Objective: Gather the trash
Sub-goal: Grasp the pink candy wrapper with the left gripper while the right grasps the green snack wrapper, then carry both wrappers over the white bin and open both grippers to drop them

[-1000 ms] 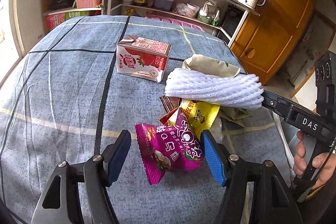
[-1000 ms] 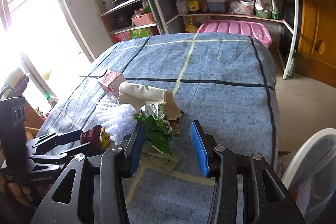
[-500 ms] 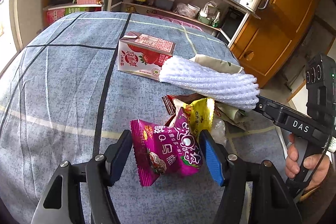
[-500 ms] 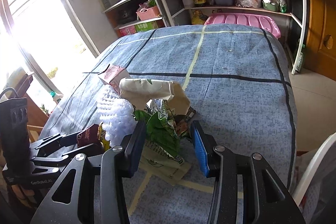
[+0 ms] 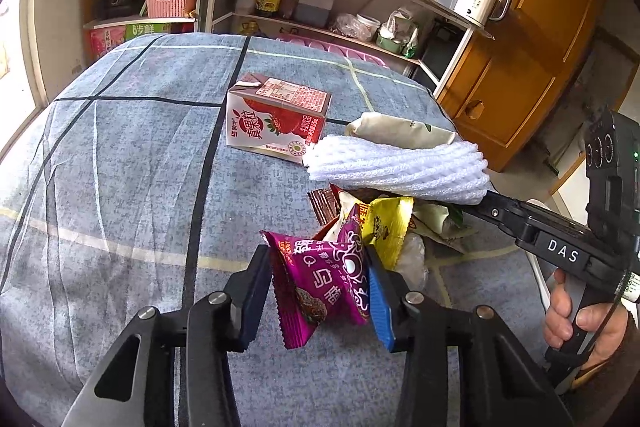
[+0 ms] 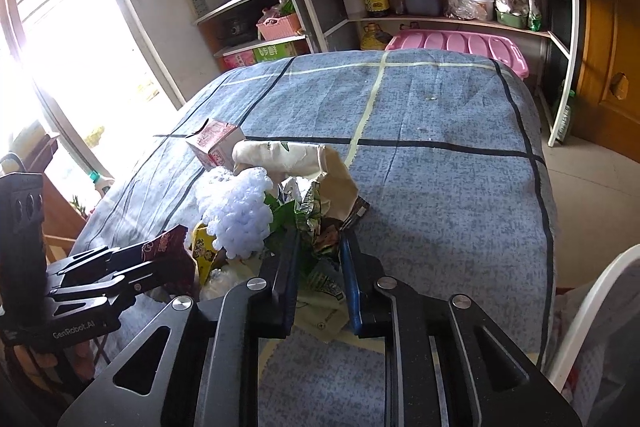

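L hand-held gripper (image 5: 320, 291) pinching purple wrapper (image 5: 324, 287), R hand-held gripper (image 6: 318, 267) pinching green wrapper (image 6: 308, 223)

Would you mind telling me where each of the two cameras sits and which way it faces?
Left wrist: on the left gripper, looking along its fingers, shut on the purple snack packet, toward the shelves; the right gripper and its hand show.
Right wrist: on the right gripper, shut on the green wrapper, facing window and shelves; the left gripper shows.
Shared: milk carton, white foam net.
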`<state>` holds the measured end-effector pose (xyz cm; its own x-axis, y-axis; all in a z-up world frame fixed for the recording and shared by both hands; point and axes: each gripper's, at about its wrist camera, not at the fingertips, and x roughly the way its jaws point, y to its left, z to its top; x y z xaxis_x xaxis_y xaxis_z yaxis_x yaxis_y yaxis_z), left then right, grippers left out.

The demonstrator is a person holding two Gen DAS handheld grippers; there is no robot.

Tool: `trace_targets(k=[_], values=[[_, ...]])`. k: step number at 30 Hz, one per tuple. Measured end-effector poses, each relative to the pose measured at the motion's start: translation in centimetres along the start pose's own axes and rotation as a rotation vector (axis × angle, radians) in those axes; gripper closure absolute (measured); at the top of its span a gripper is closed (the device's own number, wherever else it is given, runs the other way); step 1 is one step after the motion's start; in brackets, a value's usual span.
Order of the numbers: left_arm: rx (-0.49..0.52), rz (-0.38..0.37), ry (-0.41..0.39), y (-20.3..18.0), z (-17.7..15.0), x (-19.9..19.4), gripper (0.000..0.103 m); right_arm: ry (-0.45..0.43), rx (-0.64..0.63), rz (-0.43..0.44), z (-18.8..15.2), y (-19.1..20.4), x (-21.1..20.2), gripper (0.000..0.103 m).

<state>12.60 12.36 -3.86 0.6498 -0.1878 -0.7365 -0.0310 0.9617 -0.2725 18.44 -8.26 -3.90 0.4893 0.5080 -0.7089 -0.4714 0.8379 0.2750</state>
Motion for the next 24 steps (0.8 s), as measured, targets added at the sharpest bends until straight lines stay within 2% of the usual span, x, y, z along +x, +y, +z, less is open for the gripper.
trace_targets(k=[13,24], values=[[0.03,-0.022,-0.036,-1.7,0.0,-2.0,0.058,-0.058,0.04,-0.026,-0.9,-0.5,-3.1,0.083],[0.106,-0.042,-0.071,-5.1,0.2,-4.0,0.058,-0.121,0.088,-0.028,-2.2,-1.3,-6.6,0.083]])
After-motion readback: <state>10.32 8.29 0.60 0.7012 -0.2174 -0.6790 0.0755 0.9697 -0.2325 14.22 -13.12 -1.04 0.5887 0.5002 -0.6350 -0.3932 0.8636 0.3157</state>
